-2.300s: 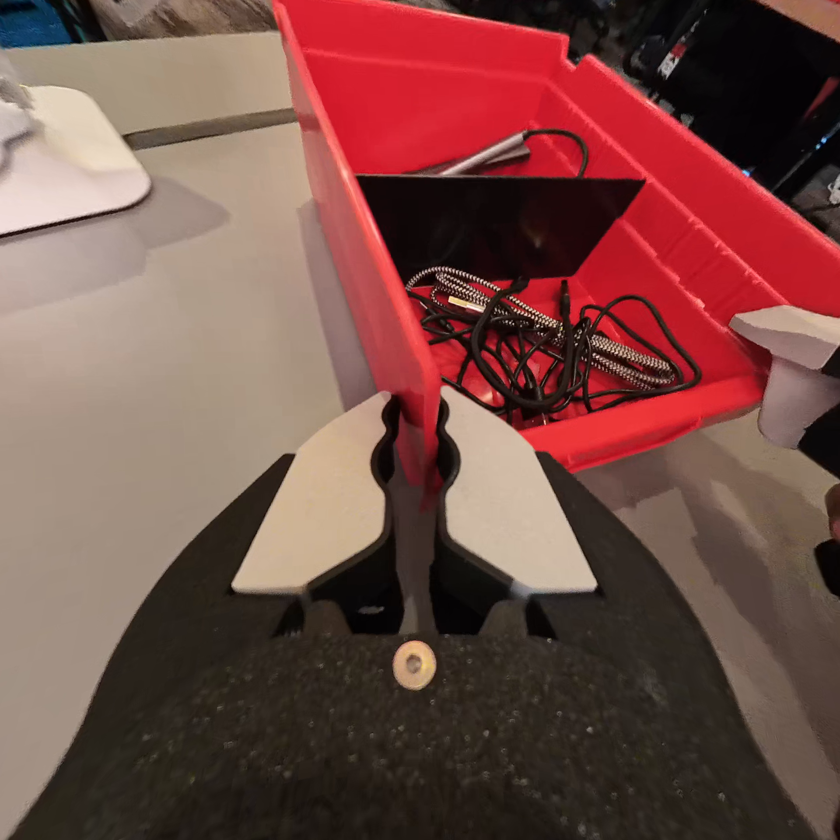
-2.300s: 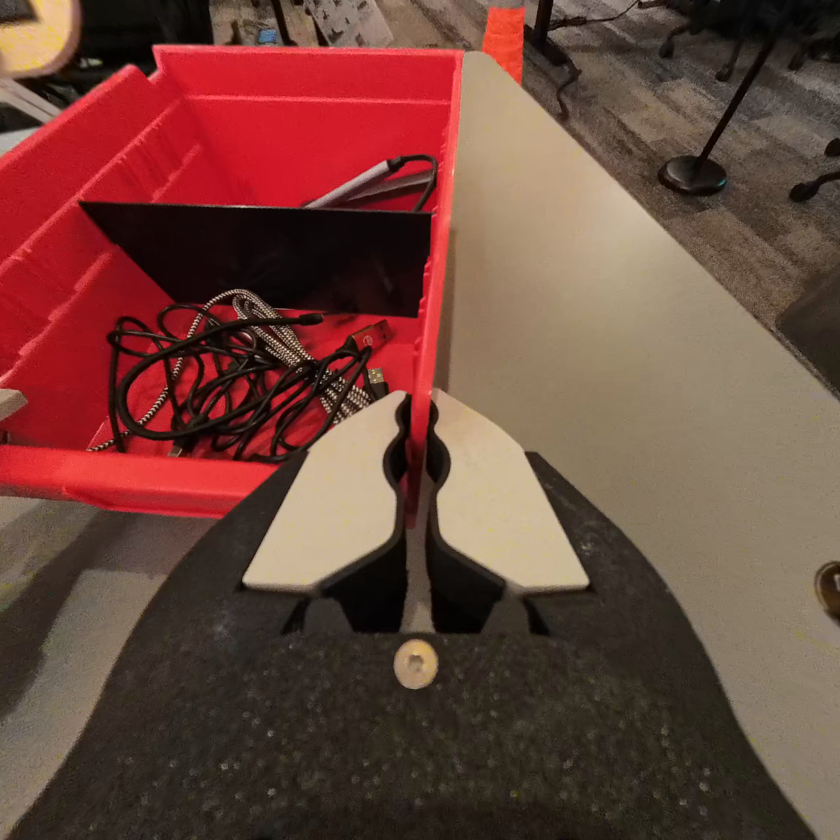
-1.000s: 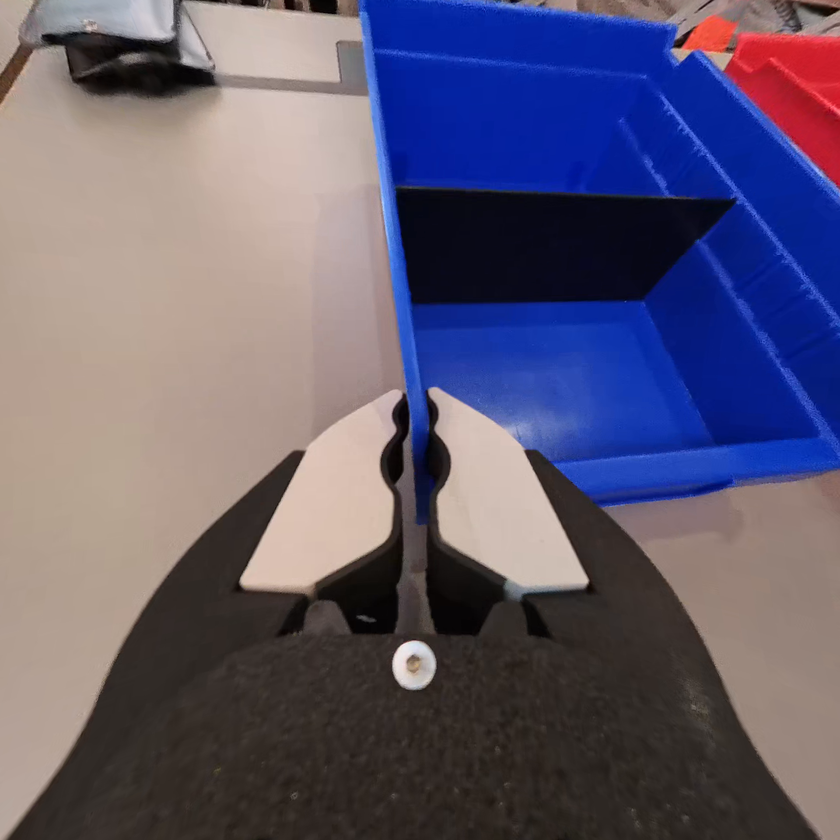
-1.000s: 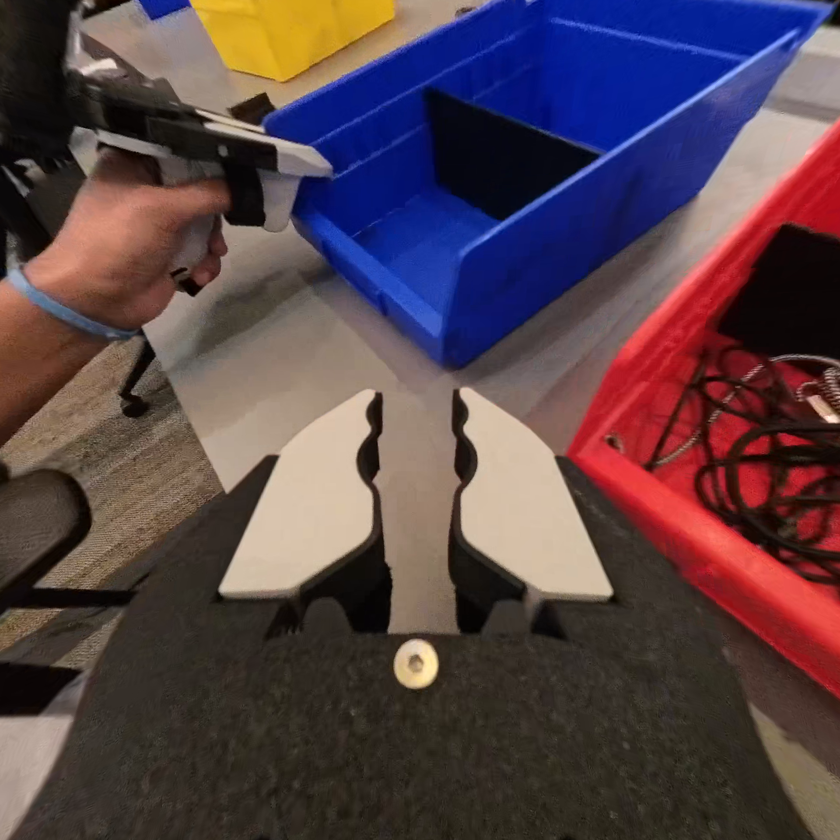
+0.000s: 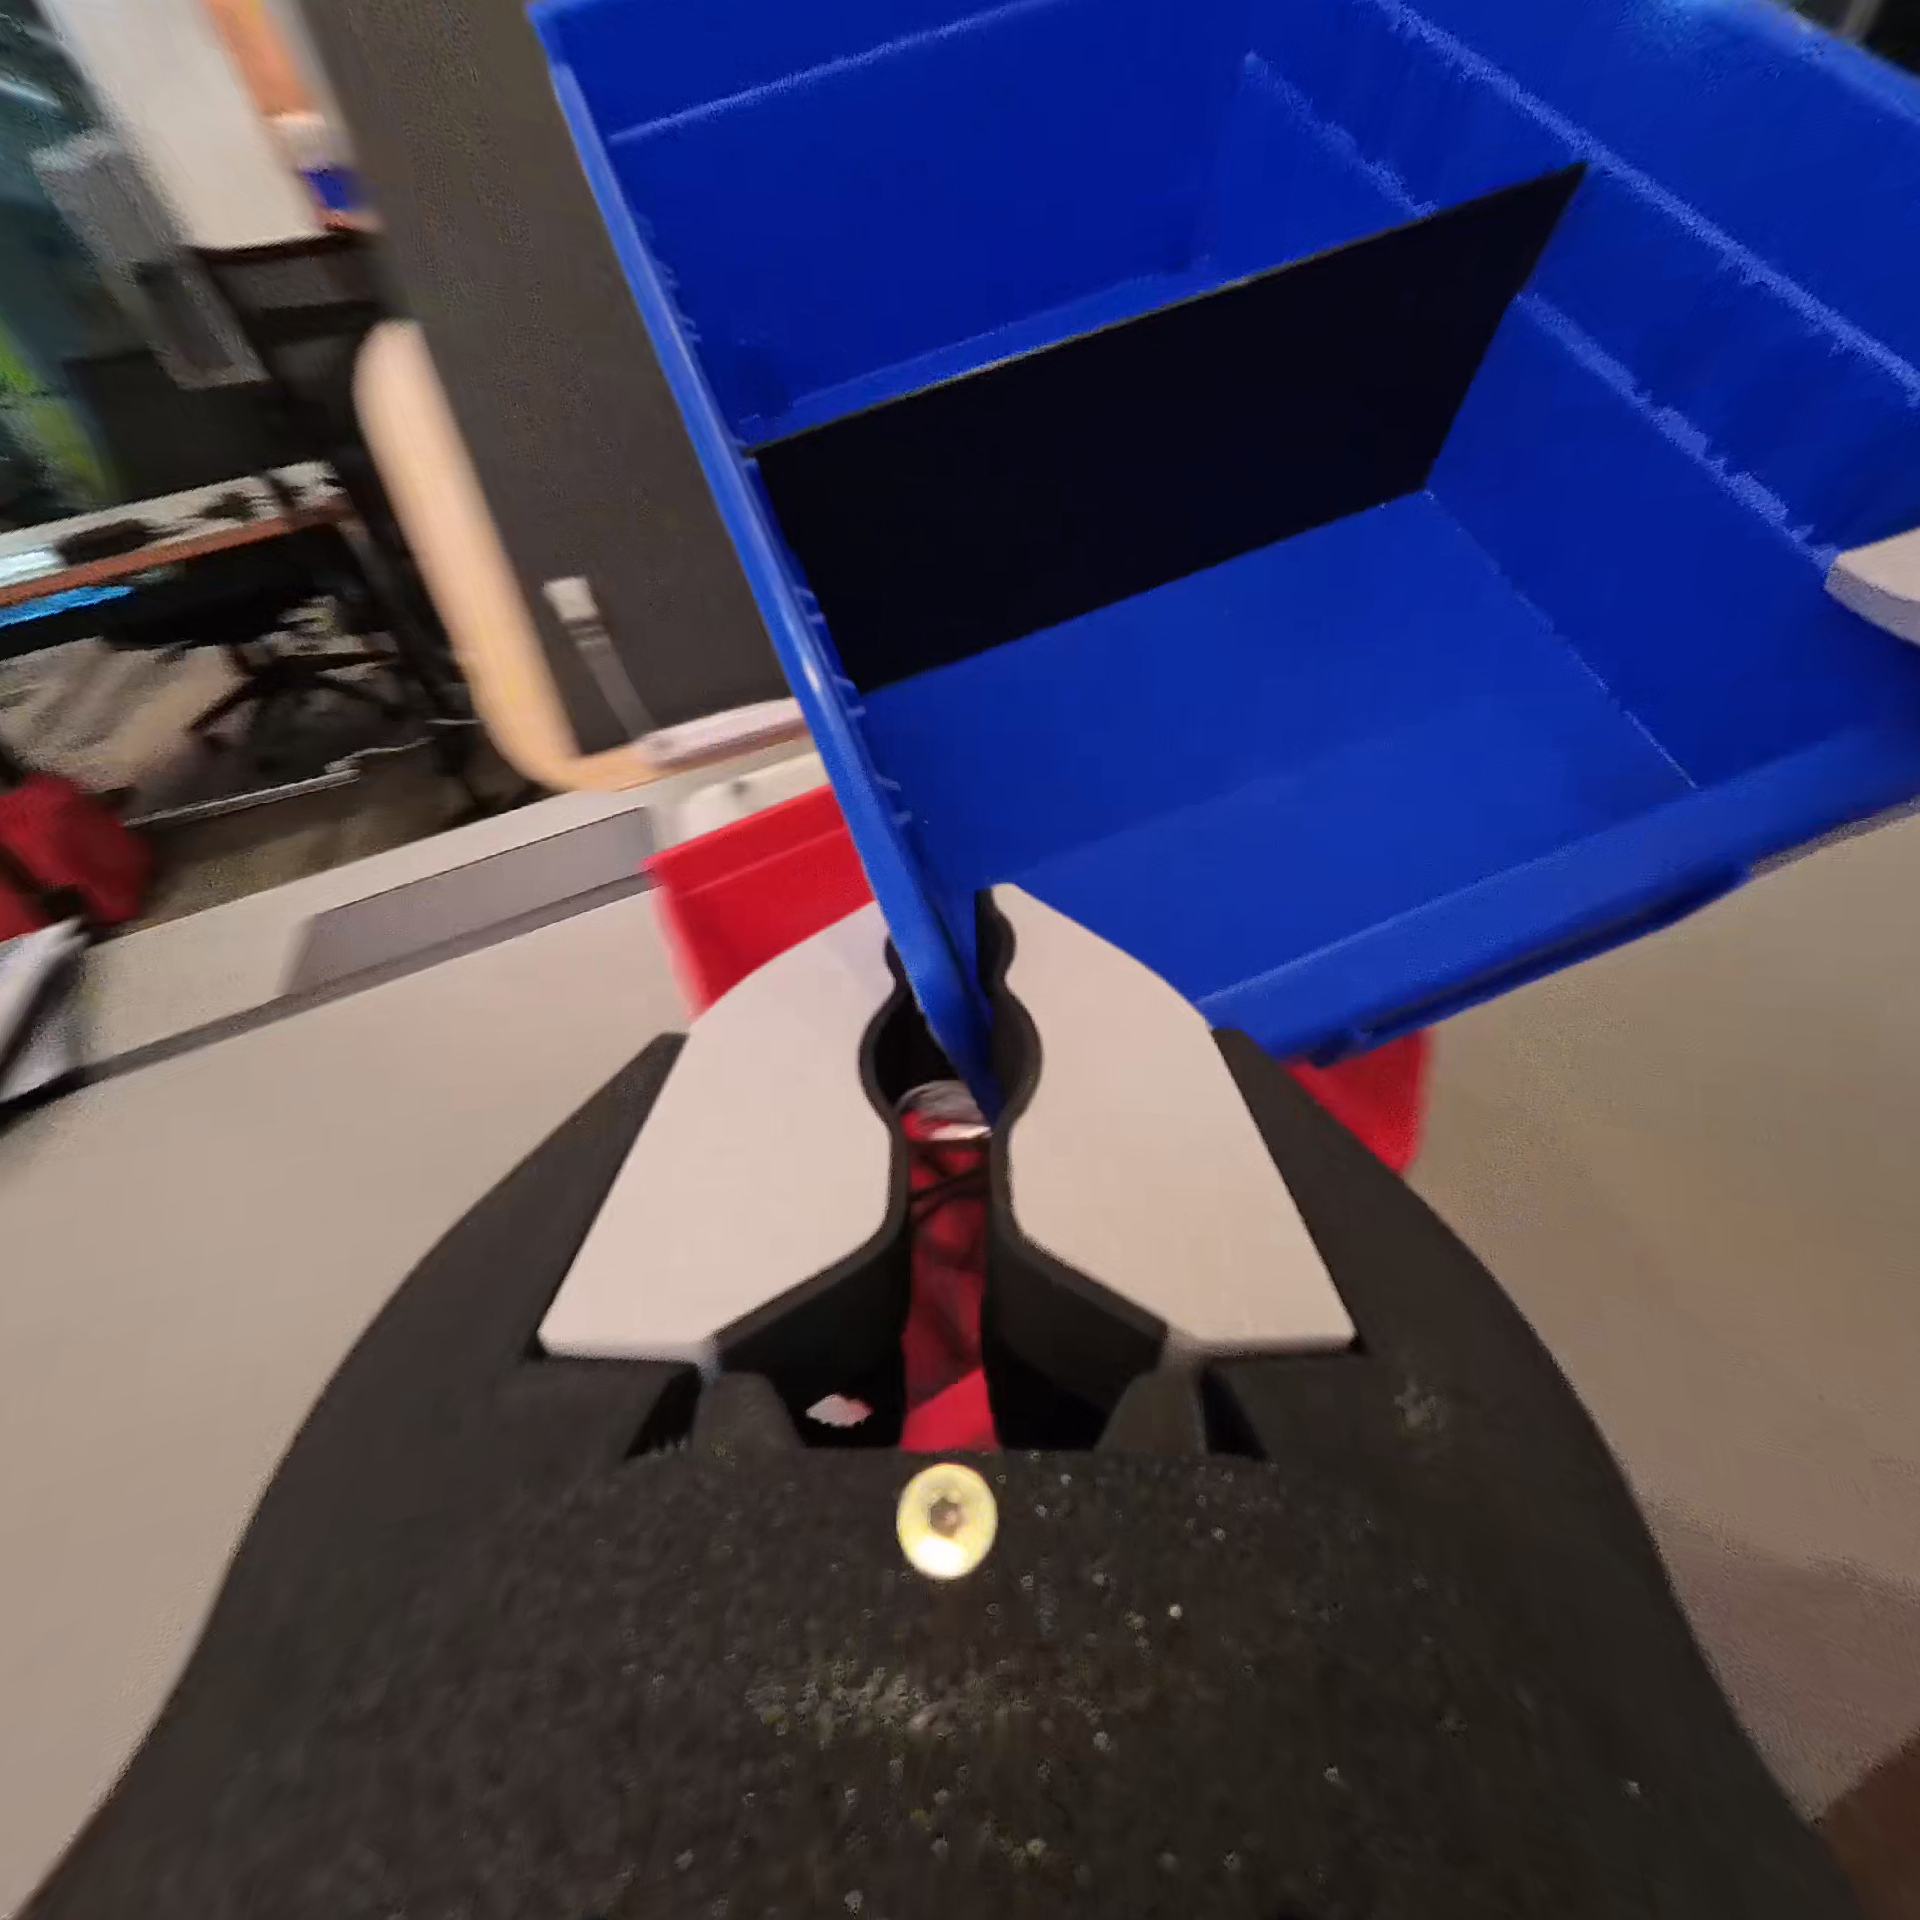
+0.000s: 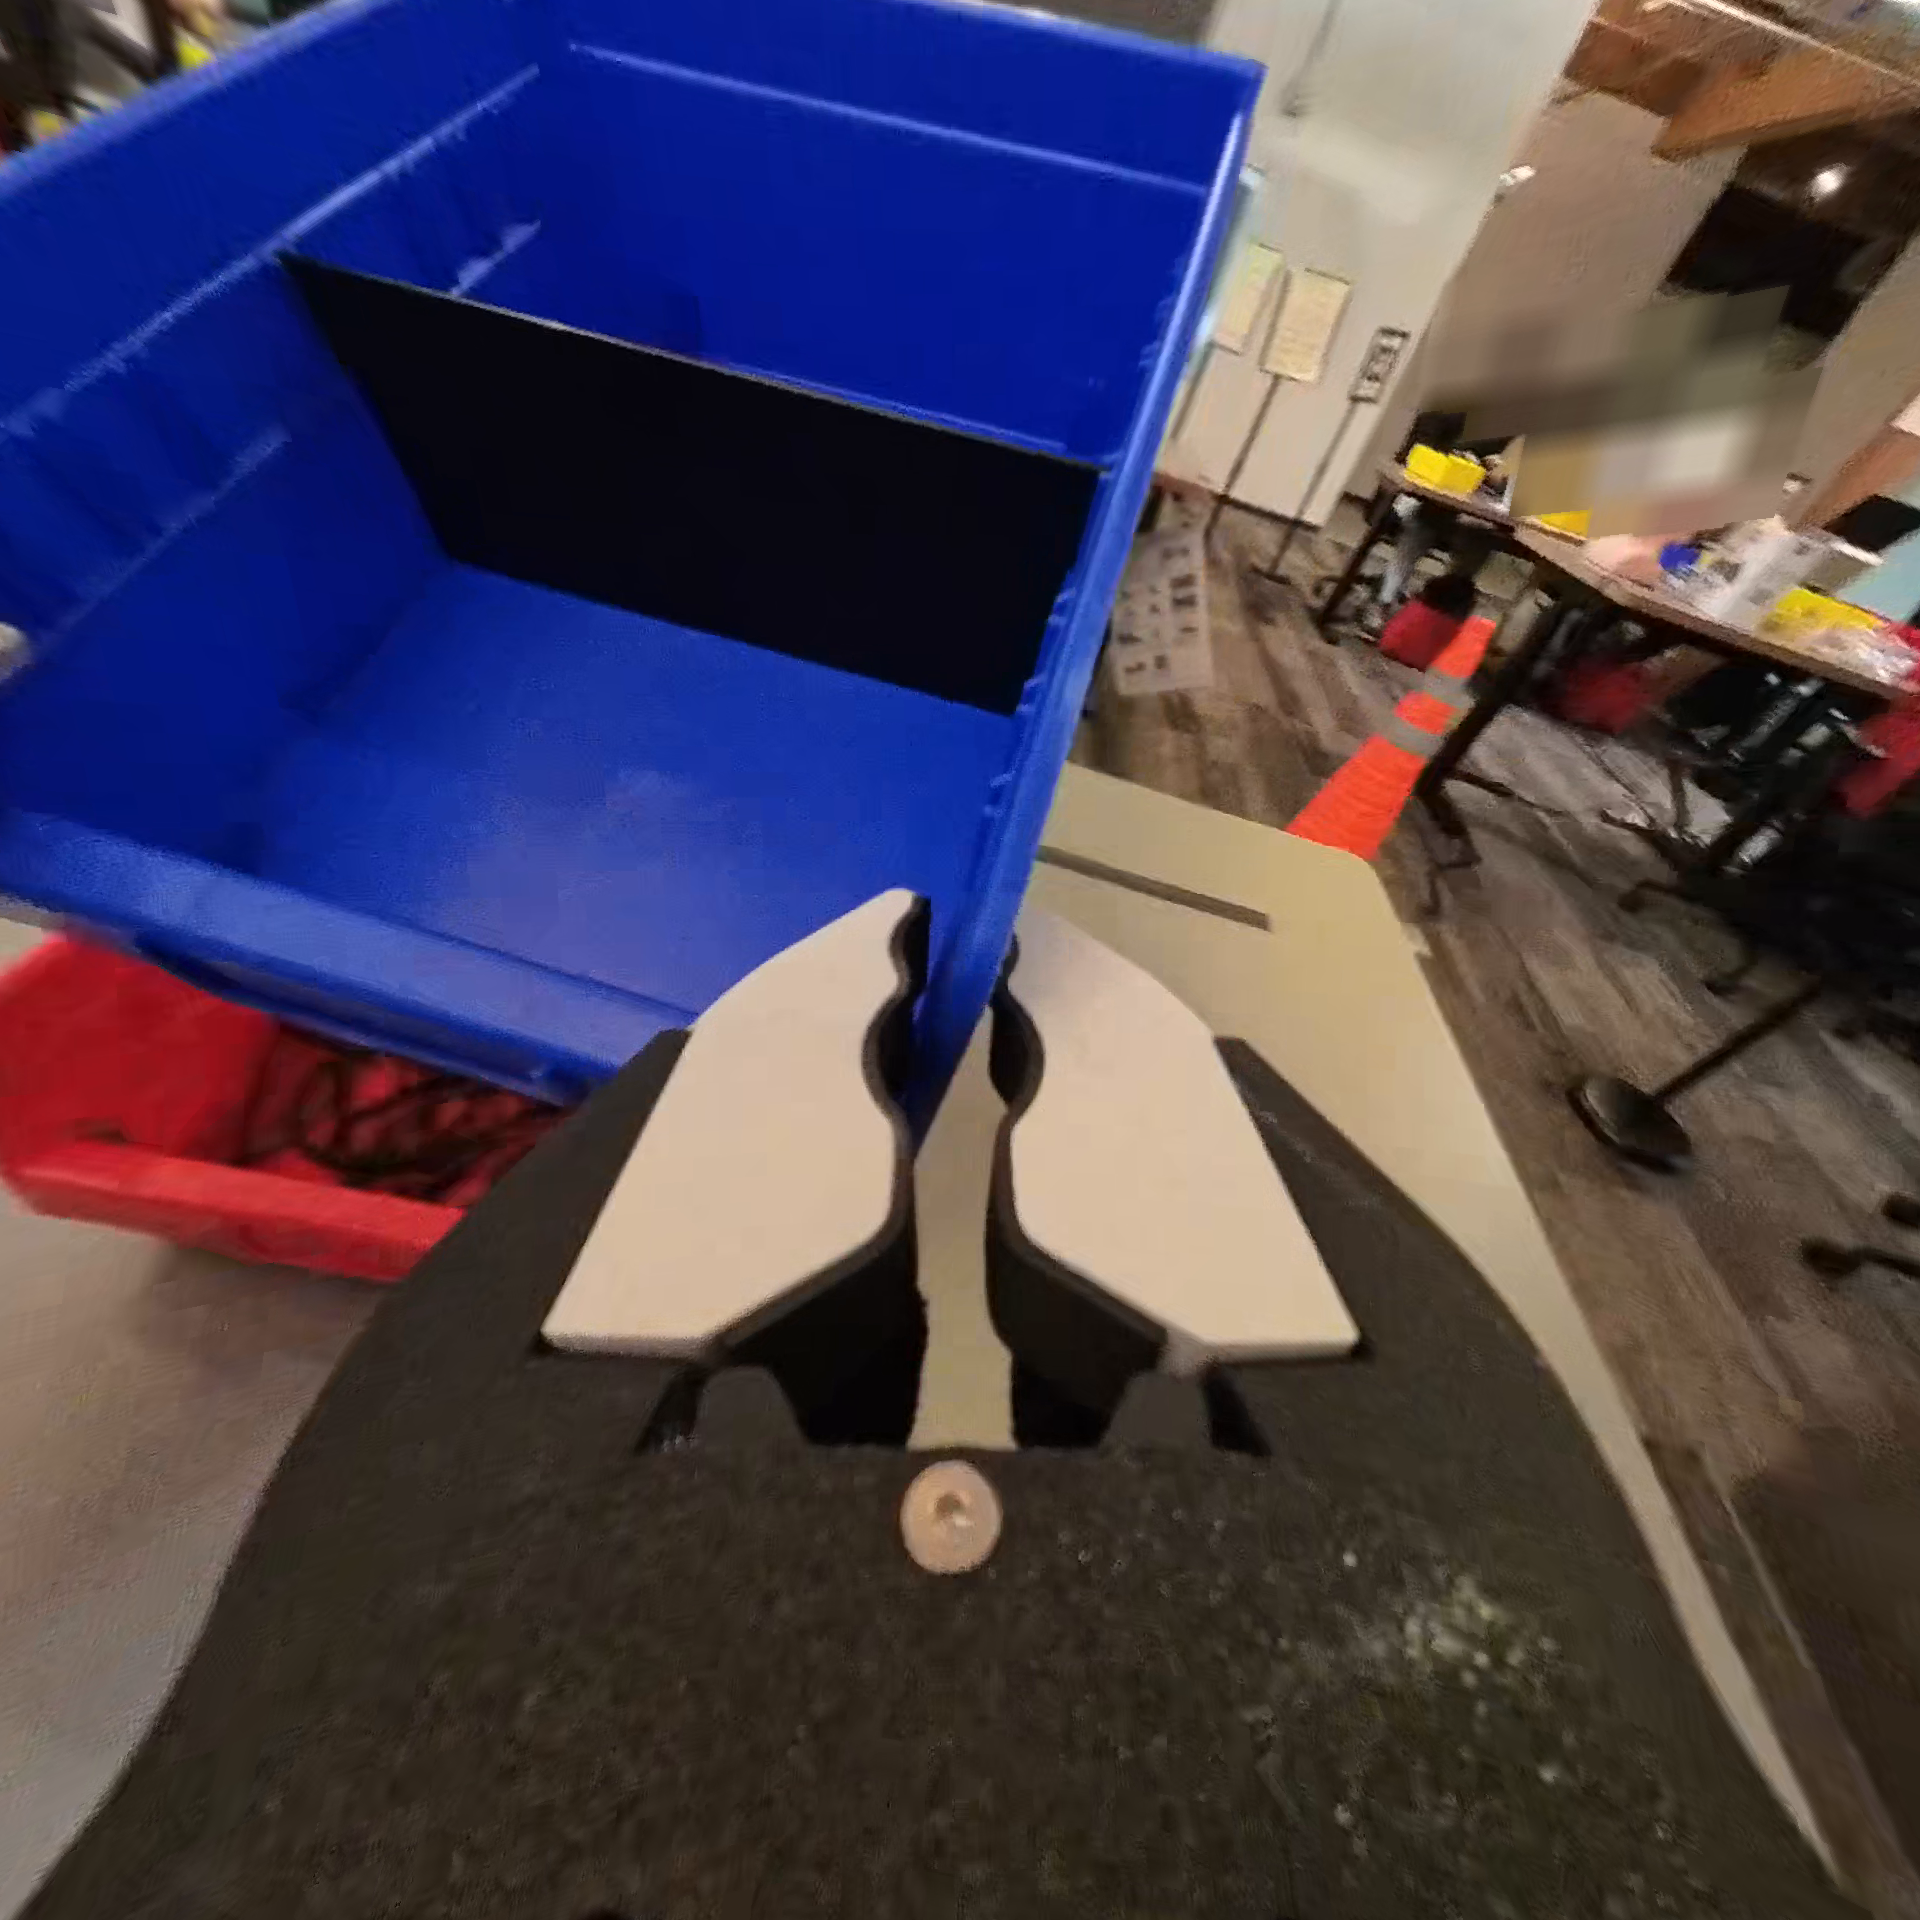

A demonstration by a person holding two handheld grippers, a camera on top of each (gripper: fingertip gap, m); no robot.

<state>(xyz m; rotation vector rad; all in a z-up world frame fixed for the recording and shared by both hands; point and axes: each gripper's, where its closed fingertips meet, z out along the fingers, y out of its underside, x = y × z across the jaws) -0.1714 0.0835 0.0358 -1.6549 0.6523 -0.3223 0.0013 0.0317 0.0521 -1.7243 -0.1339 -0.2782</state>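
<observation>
Left wrist view. At the left edge of the frame a grey table (image 5: 260,1143) runs back to a blurred room with a pale curved chair arm (image 5: 447,540) at centre left. At lower centre the left gripper (image 5: 951,997) is clamped on the left side wall of a blue bin (image 5: 1299,727), the wall pinched between the two grey fingers (image 5: 748,1164). The bin fills the upper right of the frame, tilted and raised off the table. A black divider (image 5: 1122,499) stands across its interior; both compartments look bare. Beneath the bin, at centre, parts of a red bin (image 5: 758,894) show, and more red with dark cable is visible through the gap behind the fingertips. At the right edge, a grey fingertip of the other gripper meets the bin's far wall.

Right wrist view. At lower left the red bin (image 6: 208,1216) sits on the table (image 6: 1247,956) with black cables (image 6: 395,1122) inside, directly under the blue bin (image 6: 623,727). The black divider (image 6: 707,520) crosses the blue bin at upper centre. At centre the right gripper (image 6: 961,956) is closed on the bin's right side wall. At right, an orange cone (image 6: 1392,748) stands on the floor, with cluttered tables (image 6: 1662,613) behind it.
</observation>
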